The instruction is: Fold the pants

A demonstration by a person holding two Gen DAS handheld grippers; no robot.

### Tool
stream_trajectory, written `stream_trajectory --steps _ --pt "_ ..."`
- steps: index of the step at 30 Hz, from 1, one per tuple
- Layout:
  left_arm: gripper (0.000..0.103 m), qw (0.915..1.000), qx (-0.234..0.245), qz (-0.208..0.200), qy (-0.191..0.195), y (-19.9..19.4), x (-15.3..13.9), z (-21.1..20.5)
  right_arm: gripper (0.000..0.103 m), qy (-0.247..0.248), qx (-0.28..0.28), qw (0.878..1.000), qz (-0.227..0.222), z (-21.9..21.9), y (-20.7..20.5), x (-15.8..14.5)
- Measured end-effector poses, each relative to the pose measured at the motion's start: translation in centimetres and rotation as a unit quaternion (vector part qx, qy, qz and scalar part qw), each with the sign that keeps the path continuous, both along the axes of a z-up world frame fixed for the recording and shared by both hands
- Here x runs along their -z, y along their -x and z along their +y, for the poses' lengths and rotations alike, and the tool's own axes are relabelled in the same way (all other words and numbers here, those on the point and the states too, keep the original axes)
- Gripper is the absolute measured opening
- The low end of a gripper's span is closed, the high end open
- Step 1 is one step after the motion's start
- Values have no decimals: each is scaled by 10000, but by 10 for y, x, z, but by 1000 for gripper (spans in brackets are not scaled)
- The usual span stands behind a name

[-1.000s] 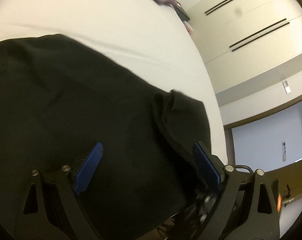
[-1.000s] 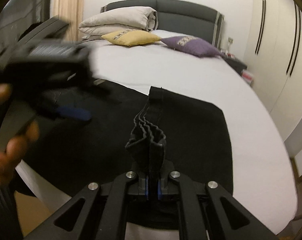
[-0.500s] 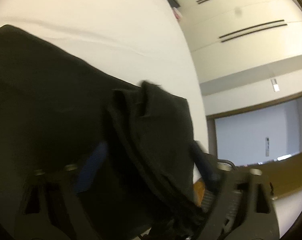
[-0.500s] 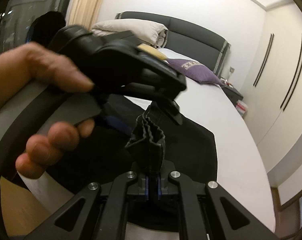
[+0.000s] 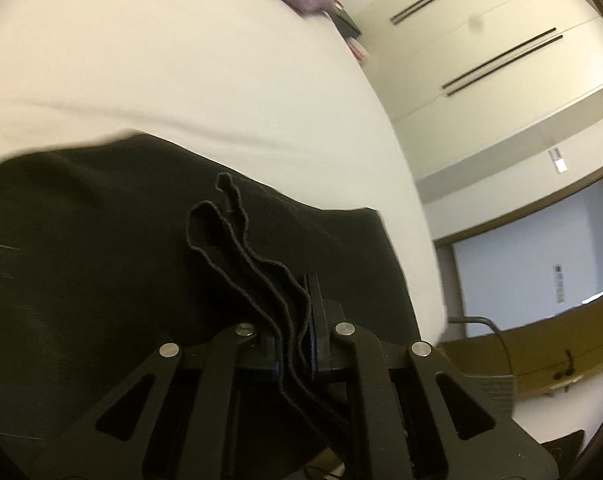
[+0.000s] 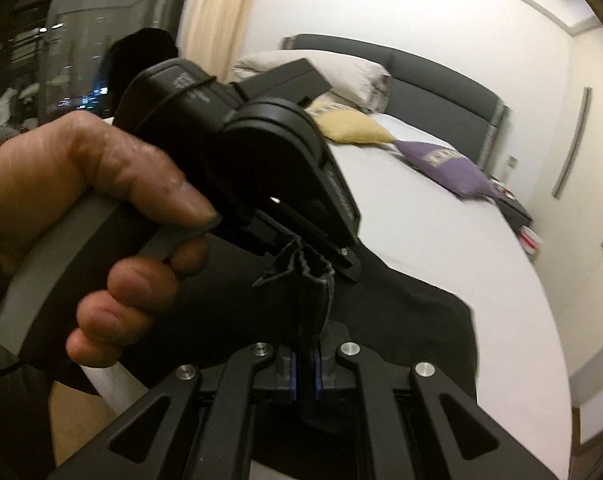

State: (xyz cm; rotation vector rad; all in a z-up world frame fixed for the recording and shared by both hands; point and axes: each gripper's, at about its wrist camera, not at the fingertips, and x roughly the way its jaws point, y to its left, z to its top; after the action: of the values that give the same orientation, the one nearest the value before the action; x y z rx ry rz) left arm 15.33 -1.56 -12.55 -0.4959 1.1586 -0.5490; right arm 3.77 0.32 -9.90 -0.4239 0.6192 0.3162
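Black pants (image 5: 101,280) lie spread on the white bed (image 5: 181,60). In the left wrist view my left gripper (image 5: 295,316) is shut on several layered hems of the pants (image 5: 237,240), which rise between its jaws. In the right wrist view my right gripper (image 6: 304,364) is shut on a bunched fold of the pants (image 6: 311,304), lifted off the bed (image 6: 441,240). The left gripper (image 6: 305,246), held by a person's hand (image 6: 101,184), clamps the top of that same bunch just ahead of the right one. The rest of the pants (image 6: 421,328) drapes below.
Beige pillows (image 6: 321,72), a yellow cushion (image 6: 353,128) and a purple cushion (image 6: 449,166) lie by the grey headboard (image 6: 429,84). A wardrobe (image 6: 581,140) and a nightstand (image 6: 515,208) stand right of the bed. The bed's near edge (image 6: 113,388) is at lower left.
My left gripper went from wide open over the flat pants to shut on the raised hems. It moved across right in front of the right gripper, which kept its hold.
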Motion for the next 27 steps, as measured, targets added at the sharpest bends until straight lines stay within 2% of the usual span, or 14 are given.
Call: stream_trajectory --steps 5,8,10,12,13,14,15,16,18,20,23,25,27 --pt "8 9985 -233 -16 -503 5 10 41 7 -42 -461 9985 279 45 -10 22" --pt "11 9966 -410 227 -679 7 39 61 9 -8 -618 9956 698 58 -21 46" --pt "11 9967 -505 414 -486 7 60 69 16 40 -579 9914 1170 60 -28 67" --pt "11 9970 -597 378 -313 9 60 75 24 -121 -535 9895 1338 52 -27 71" --pt "12 9970 -603 358 -316 10 57 76 43 -316 -531 9873 1461 45 -26 65" --pt "18 9968 -615 316 -403 11 52 84 59 -516 -513 9846 1588 36 -28 60" --pt "26 9953 -688 191 -650 13 41 90 61 -782 -473 9817 1670 25 -27 52" --pt "31 9944 -754 85 -739 14 32 95 61 -1011 -422 9797 1679 11 -24 43" --pt "70 9897 -1075 -236 -910 18 8 107 61 -1359 -267 9756 1703 -9 -20 31" --pt "73 9836 -1353 -534 -1066 23 -13 122 61 -1788 53 9698 1660 -43 -26 17" --pt "74 9837 -1373 -752 -882 34 -35 119 61 -2432 641 9542 1620 -90 -55 3" --pt "74 9879 -1086 -855 -703 46 -39 98 61 -3148 928 9280 1766 -117 -70 4" --pt "74 9912 -751 -914 -592 48 -32 65 61 -3663 969 9041 1975 -136 -96 11"
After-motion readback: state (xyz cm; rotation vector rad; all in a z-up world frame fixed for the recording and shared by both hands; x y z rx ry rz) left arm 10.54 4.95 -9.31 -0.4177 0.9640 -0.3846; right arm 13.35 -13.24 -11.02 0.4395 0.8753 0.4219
